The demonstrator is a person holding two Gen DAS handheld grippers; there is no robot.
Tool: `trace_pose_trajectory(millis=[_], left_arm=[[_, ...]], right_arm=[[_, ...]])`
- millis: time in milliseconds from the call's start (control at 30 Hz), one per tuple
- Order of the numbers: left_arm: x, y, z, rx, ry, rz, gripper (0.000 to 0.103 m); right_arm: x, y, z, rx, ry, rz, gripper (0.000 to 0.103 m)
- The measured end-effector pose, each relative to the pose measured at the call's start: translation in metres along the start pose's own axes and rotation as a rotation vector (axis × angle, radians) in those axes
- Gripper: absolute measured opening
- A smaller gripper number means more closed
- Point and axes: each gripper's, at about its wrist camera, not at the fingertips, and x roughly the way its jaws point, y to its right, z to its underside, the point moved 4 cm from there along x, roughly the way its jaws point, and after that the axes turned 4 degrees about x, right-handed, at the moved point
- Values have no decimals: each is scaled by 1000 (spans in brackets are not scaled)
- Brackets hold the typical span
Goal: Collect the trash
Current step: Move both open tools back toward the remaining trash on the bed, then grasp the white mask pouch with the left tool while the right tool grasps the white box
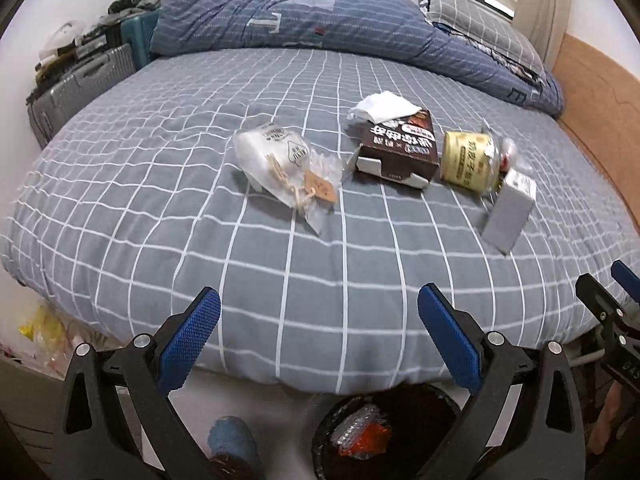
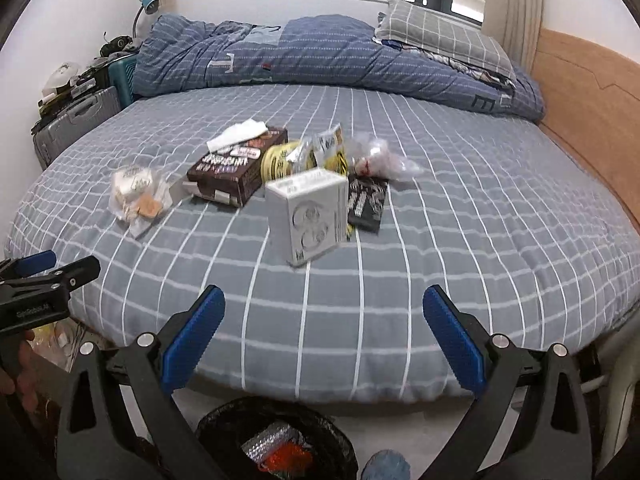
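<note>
Both grippers, left [image 1: 319,304] and right [image 2: 324,304], spread wide and empty above black bin [image 2: 224,420]. Trash clustered mid-bed [image 2: 480,240]: white carton [image 2: 308,212] at 12 o'clock of right gripper, likely light, rigid; best pinched across flat sides. Clear bag [image 1: 280,164] crinkly, slippery.

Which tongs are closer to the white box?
Right. The right tongs face the white box nearly head-on; the left tongs sit further off, the box ahead to their right.
</note>
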Motion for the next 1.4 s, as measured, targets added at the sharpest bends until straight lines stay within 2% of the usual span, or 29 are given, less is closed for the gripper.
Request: trace_pose_trajectory(millis=[467,600,733,1033,1333,1367,1400], left_arm=[[52,-34,-67,-11,-17,-52,97],[71,-41,-82,7,-23,-65,97],[85,-45,-81,8,-26,-56,97],[107,-44,-89,15,-34,-27,96],[130,-40,-90,7,-69,6,79],[132,-40,-90,4,-70,13,74],[134,-40,-90,1,-75,22,65]], right_arm=[[61,-6,-59,-27,14,20,95],[80,-4,-64,-2,-3,8,95],[90,-6,-62,21,-19,-31,95],[107,-20,-58,-15,-37,-44,95],[124,-13,-53,23,-64,-48,95],[125,-13,-53,27,-69,-43,90],[130,-11,-51,40,-93,-38,78]])
